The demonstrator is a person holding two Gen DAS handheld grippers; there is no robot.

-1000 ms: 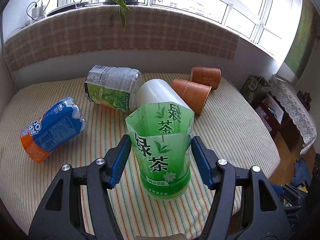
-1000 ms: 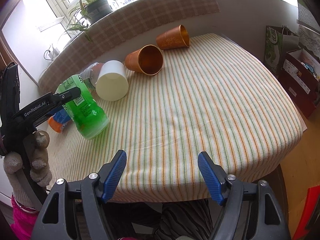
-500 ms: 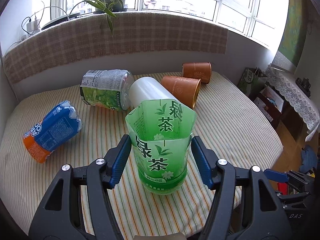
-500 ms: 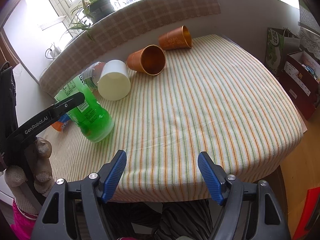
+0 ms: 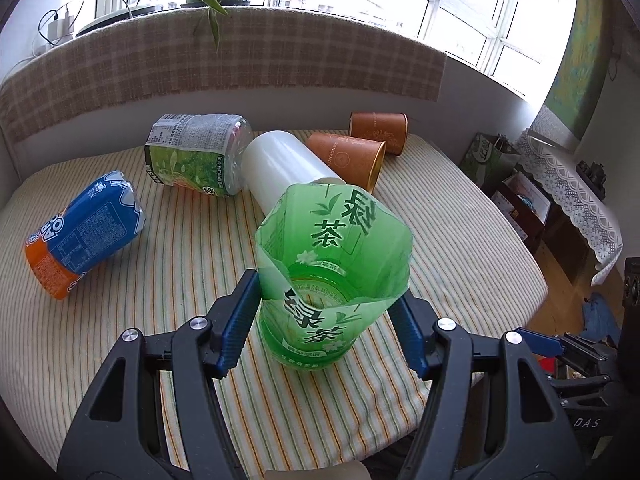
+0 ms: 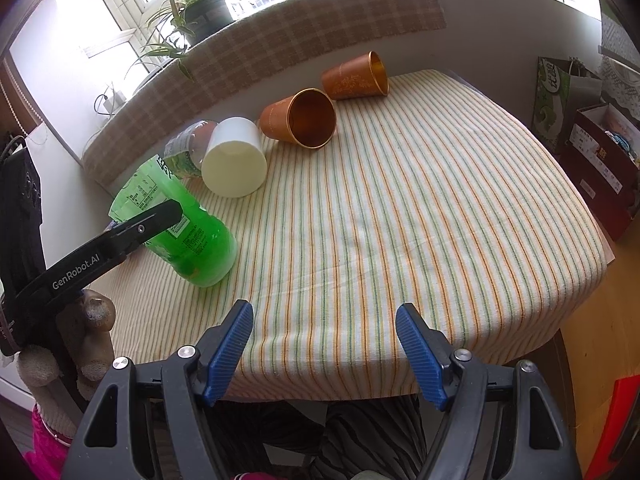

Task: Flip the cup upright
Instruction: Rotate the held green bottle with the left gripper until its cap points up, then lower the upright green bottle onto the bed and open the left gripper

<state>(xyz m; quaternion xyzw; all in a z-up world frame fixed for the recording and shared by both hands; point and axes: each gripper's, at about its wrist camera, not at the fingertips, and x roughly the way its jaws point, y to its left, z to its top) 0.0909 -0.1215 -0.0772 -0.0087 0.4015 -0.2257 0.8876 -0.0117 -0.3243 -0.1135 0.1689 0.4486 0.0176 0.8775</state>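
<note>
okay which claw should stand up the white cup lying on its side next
Probably the right claw: it is open and holds nothing, with the white cup ahead of it. The left claw is shut on the green cup.

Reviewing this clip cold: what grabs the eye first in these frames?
The bright green cut-bottle cup stands open-end up near the table's front edge, clamped between the left gripper fingers. Behind it, four other cups lie toppled on the striped cloth, the white cup closest. The right gripper hangs open, holding nothing.
</note>
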